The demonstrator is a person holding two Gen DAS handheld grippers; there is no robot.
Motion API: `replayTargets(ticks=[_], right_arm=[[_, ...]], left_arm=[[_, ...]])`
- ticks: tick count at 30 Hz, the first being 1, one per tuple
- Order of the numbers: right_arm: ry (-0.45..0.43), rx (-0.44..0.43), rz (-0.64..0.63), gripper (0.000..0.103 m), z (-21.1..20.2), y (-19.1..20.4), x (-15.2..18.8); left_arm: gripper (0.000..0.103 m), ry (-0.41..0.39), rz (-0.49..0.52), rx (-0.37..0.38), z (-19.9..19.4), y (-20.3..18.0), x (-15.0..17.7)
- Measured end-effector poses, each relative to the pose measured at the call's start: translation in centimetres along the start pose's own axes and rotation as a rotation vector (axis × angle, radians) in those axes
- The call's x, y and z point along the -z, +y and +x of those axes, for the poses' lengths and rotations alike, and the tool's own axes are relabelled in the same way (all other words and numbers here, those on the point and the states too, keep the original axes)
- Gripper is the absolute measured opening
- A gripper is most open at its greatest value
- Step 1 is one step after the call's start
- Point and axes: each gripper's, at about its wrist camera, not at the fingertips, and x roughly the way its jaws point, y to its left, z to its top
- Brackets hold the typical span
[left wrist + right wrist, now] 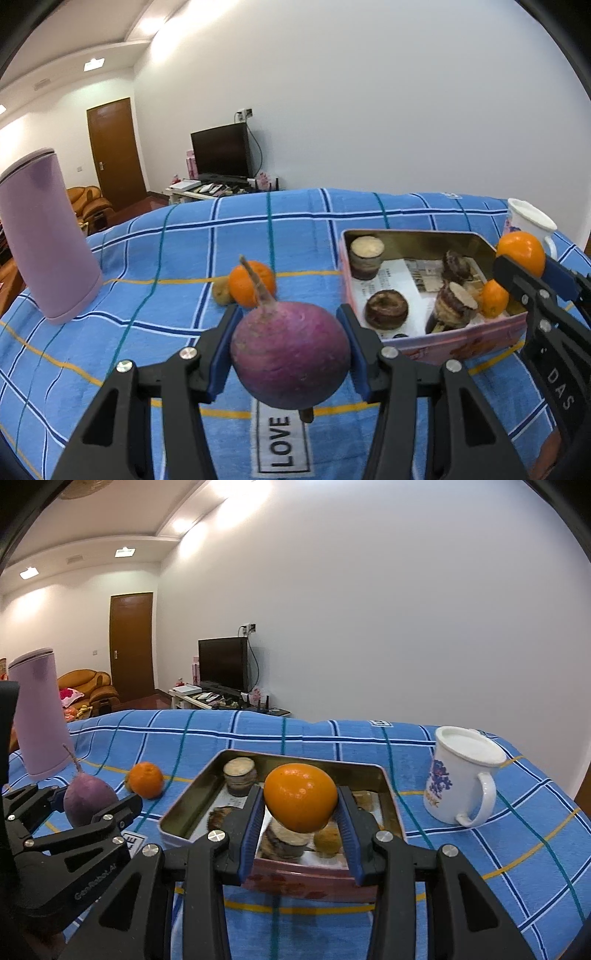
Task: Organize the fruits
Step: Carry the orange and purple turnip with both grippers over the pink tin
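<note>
My left gripper is shut on a purple radish with a long stem, held above the blue checked cloth; it also shows in the right wrist view. My right gripper is shut on an orange, held over the near side of the pink tin box. The orange also shows in the left wrist view. The tin holds several round pastries and a small orange. Another orange lies on the cloth left of the tin, with a small brown fruit beside it.
A tall lilac cylinder container stands at the far left of the table. A white mug with a blue pattern stands right of the tin. The cloth drops off at the table's far edge.
</note>
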Motion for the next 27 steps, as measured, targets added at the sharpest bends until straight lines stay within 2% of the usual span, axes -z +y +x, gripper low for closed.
replayTargets(ticks=[20, 27], right_arm=[[0.002, 0.067, 0.047, 0.041, -0.1, -4.0, -0.2], [0.014, 0.118, 0.084, 0.041, 0.5, -6.4, -0.3]], left_arm=[[0.054, -0.001, 0.038, 0.098, 0.2, -3.7, -0.6], [0.054, 0.013, 0.041, 0.14, 1.0, -4.9, -1.6]])
